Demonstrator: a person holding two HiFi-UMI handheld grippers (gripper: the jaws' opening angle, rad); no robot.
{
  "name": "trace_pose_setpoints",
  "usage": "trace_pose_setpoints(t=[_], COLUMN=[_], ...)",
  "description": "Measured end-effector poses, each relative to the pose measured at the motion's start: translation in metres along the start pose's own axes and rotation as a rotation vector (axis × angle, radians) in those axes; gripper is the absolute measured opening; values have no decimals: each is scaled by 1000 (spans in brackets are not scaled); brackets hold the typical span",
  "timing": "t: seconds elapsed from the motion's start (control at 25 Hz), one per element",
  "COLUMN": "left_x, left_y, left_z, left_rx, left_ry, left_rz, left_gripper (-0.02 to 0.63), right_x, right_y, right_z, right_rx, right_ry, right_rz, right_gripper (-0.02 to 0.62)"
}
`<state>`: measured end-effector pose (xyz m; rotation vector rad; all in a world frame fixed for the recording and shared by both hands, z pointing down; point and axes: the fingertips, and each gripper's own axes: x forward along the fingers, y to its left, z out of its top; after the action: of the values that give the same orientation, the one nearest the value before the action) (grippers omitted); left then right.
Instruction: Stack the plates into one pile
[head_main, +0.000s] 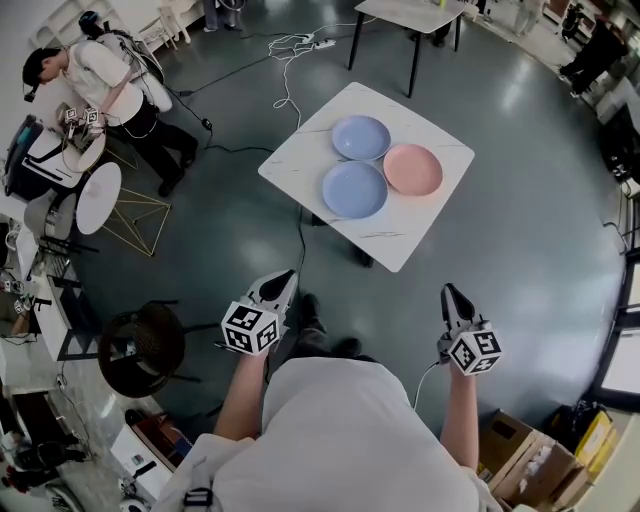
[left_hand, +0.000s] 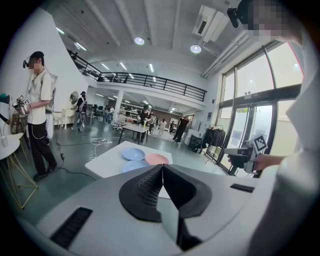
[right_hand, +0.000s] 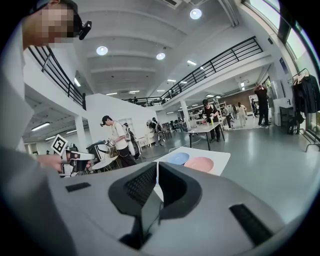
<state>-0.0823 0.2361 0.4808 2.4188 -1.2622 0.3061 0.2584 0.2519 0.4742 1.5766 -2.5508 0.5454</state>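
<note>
Three plates lie side by side on a white square table (head_main: 300, 155): a far blue plate (head_main: 361, 137), a near blue plate (head_main: 354, 189) and a pink plate (head_main: 413, 169). In the left gripper view the same table (left_hand: 107, 162) carries the blue plates (left_hand: 133, 153) and the pink one (left_hand: 157, 159). The right gripper view shows a blue plate (right_hand: 177, 158) beside the pink plate (right_hand: 199, 164). My left gripper (head_main: 289, 276) and right gripper (head_main: 449, 291) hang well short of the table, over the floor. Both are shut and hold nothing.
A dark table (head_main: 412, 12) stands beyond the white one. Cables (head_main: 290, 70) trail across the grey floor. A person (head_main: 110, 90) stands at the far left by a round white table (head_main: 98, 197). A black stool (head_main: 142, 350) is near my left side; cardboard boxes (head_main: 525, 460) sit at the right.
</note>
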Motion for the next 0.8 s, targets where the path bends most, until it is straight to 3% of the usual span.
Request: trace_pose_setpoints(t=[0.8], left_x=[76], left_y=[111], left_z=[63], left_rx=[31], left_ry=[15], left_rz=[-107], left_gripper=[14], right_x=[116], right_y=[12], right_z=[35], right_rx=[28], right_ry=[0], right_rz=[-90], right_gripper=[28])
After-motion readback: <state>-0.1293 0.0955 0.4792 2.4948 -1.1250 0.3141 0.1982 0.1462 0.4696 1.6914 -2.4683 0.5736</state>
